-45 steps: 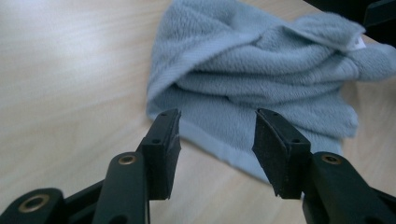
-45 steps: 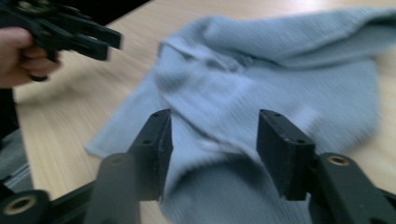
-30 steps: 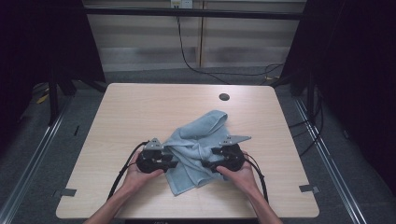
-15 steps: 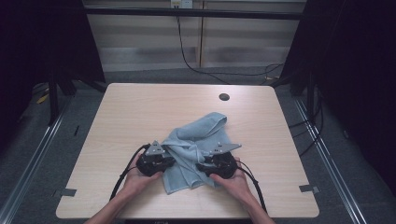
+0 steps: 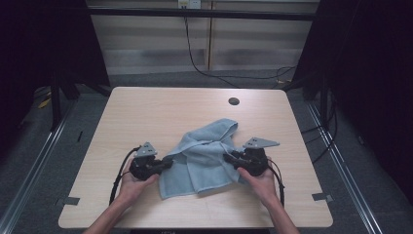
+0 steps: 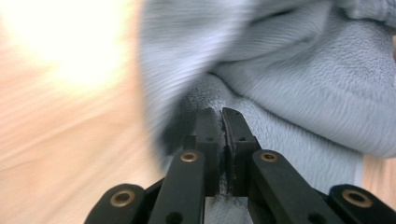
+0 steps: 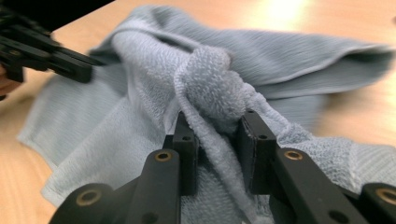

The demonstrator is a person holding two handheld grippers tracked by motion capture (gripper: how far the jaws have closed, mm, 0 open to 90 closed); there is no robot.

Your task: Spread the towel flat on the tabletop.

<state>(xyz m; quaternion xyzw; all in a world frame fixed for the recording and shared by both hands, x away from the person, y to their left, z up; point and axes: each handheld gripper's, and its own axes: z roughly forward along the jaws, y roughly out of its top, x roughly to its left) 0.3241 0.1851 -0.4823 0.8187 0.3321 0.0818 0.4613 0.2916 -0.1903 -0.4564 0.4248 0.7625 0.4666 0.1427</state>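
Change: the two grippers have drawn apart since a moment ago, spreading the towel [image 5: 204,156].
Towel: crumpled, near edge of the table [image 5: 146,112].
Left gripper [image 6: 222,122]: clenched on towel edge.
Right gripper [image 7: 218,135]: grasping a bunched fold.
Meaning: likely unfolding or straightening under way.

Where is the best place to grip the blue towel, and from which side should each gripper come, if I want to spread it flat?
Probably by its outer edges, low and from opposite sides. The towel lies bunched on the table. The left gripper pinches a thin edge, jaws nearly closed. The right gripper holds a thicker bunched fold, likely less secure.
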